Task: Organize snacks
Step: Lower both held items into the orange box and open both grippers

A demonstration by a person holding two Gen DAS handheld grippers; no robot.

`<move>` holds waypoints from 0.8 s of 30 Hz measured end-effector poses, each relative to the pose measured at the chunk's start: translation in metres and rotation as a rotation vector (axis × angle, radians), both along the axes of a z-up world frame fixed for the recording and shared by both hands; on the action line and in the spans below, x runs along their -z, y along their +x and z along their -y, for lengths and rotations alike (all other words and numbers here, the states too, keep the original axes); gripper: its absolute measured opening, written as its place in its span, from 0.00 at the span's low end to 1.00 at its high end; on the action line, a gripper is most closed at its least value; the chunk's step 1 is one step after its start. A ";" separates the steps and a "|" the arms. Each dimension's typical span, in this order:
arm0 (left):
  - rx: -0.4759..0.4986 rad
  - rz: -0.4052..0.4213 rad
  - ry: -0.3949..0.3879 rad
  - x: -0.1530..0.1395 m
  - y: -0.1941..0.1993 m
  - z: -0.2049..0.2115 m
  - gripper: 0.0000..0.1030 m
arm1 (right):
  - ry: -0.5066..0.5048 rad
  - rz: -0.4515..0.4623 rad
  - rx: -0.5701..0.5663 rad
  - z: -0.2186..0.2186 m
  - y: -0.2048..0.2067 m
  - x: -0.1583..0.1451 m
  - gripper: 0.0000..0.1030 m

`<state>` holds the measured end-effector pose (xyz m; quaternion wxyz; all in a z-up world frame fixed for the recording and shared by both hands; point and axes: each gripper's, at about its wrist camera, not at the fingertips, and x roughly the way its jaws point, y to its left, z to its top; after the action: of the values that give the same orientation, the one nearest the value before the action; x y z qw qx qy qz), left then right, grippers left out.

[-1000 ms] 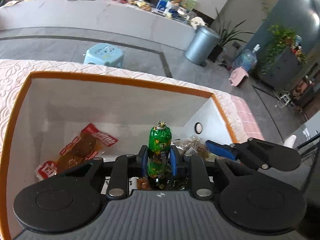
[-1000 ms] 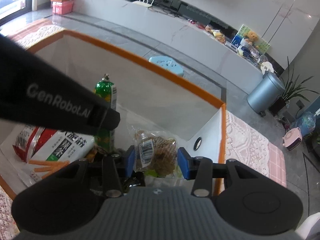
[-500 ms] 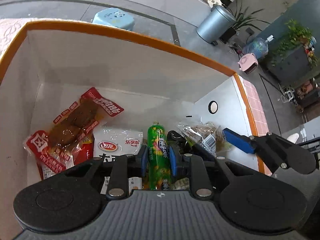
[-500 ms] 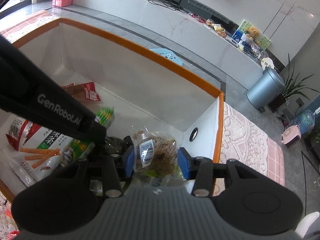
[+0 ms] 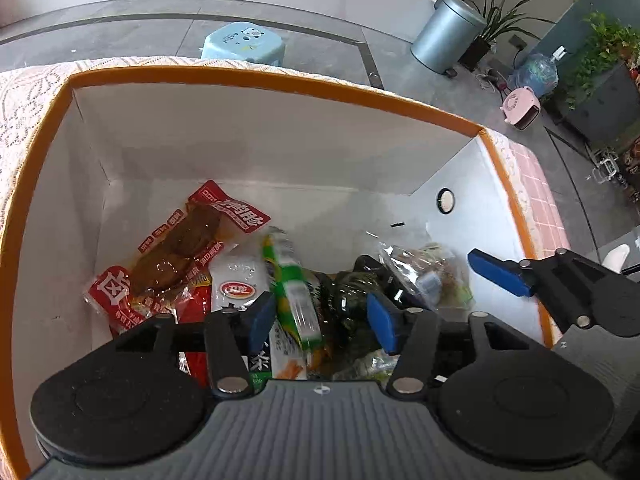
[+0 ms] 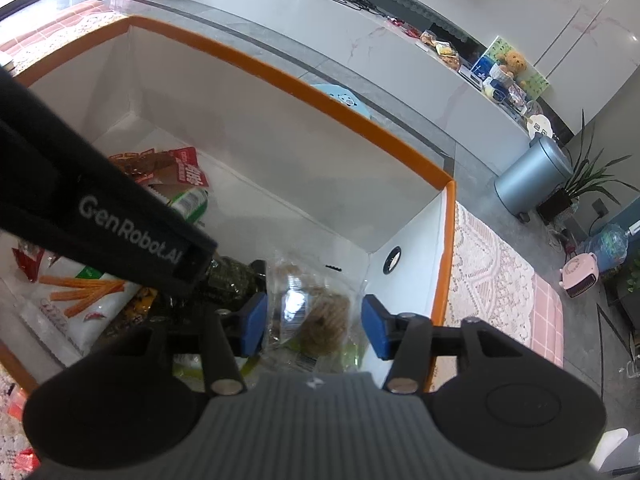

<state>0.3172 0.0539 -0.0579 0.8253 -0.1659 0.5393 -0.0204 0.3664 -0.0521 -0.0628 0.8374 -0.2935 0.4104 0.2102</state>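
The left gripper (image 5: 322,320) is open over the green snack pack (image 5: 294,300) lying in the white box (image 5: 280,80). The right gripper (image 6: 314,326) is open too, with the clear cookie bag (image 6: 320,312) between its fingers. The box sits on a lace cloth (image 6: 488,272). At the upper right stand a grey bin (image 5: 448,36) and plants (image 5: 604,52); a blue stool (image 5: 244,42) is on the grey floor.

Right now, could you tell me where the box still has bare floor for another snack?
Free: the box floor along the far wall, beyond the red pack, and toward the right wall's round hole. Crowded: the near side, piled with packets under both grippers.
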 end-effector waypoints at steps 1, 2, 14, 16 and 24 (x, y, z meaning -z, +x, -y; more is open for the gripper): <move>-0.007 0.004 -0.002 -0.003 -0.002 0.000 0.68 | 0.001 0.002 0.000 0.000 -0.001 -0.001 0.53; -0.014 0.010 0.000 -0.005 -0.003 -0.001 0.71 | 0.002 0.006 0.000 0.000 -0.003 -0.002 0.57; 0.002 0.227 0.122 -0.062 -0.054 0.016 0.76 | 0.100 0.048 0.038 0.015 -0.023 -0.045 0.85; 0.008 0.277 0.144 -0.074 -0.067 0.021 0.78 | 0.118 0.060 0.046 0.019 -0.030 -0.053 0.85; 0.035 0.421 0.177 -0.112 -0.120 0.034 0.81 | 0.253 0.106 0.096 0.048 -0.075 -0.087 0.91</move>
<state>0.1970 0.0200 0.0540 0.9306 -0.0754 0.3576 -0.0215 0.2917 -0.0996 0.0246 0.8973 -0.1763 0.3494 0.2039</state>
